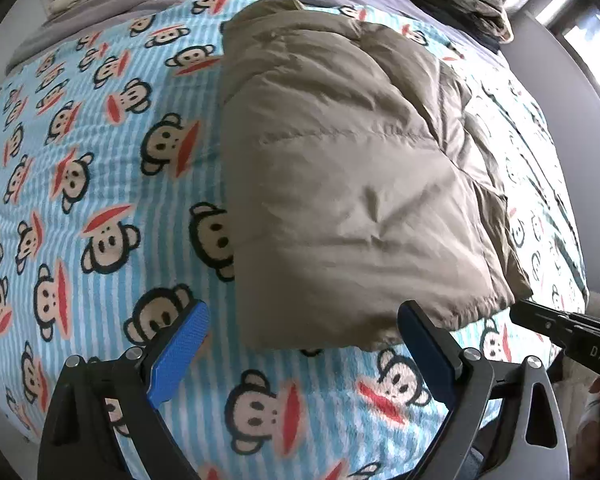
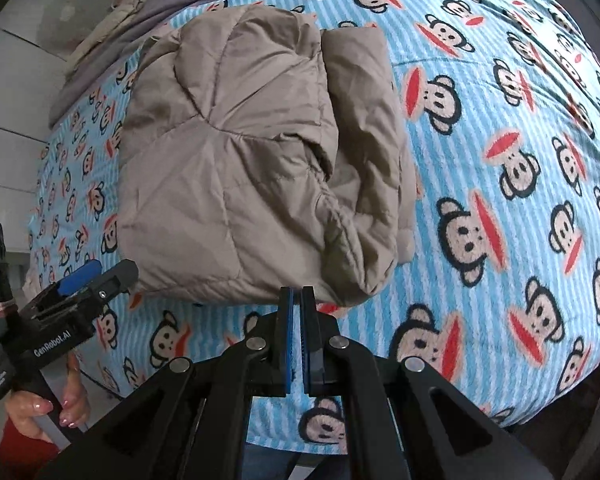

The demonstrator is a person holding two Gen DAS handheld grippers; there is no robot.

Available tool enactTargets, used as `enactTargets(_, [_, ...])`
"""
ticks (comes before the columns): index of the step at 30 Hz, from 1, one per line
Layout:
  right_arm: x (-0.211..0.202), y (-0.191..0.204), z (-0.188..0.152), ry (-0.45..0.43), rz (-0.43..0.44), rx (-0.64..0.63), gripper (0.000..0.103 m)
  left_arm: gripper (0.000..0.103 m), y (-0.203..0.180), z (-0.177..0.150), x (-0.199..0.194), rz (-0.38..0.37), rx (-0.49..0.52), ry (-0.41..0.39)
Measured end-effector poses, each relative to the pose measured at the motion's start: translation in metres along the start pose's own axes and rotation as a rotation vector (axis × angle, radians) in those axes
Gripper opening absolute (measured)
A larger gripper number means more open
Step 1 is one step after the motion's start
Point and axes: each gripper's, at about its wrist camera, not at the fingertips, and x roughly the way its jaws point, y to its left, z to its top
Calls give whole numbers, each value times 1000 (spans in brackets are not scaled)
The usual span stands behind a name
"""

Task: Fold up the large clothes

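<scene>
The bed is covered in a blue striped fleece blanket with cartoon monkey faces. Sitting on it, just ahead of both claws, is the tan quilted puffer jacket, folded into a chunky bundle. The left claw is spread wide with nothing in it, blue pads bare. The right claw is pinched closed and empty, right at the jacket's near edge.
</scene>
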Motion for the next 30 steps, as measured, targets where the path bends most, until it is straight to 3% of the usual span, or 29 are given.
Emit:
enactTargets(6, [-9,3,-14,-20,1,27,4,96,0,1,-6,4,45,-12])
enactTargets(13, [-19,3,-17,-50,16,10,4,96,1,-8,-39,11,-4,-95])
enactTargets(20, [-35,11,-29,-87,52,-67,4,96,-11,-40,-59,47,-59,-112])
enactTargets(25, [-44,-4,-56,-96,70,-56,4,96,-32,-67,-74,77,-37,-142])
enactTargets(27, [-47,-13,-66,-95,74,-49,4,103,-39,-76,-79,90,-34,-149])
enactTargets(30, [-53,-20,-76,-107,79,-54,4,103,-46,-90,-90,102,-35,-168])
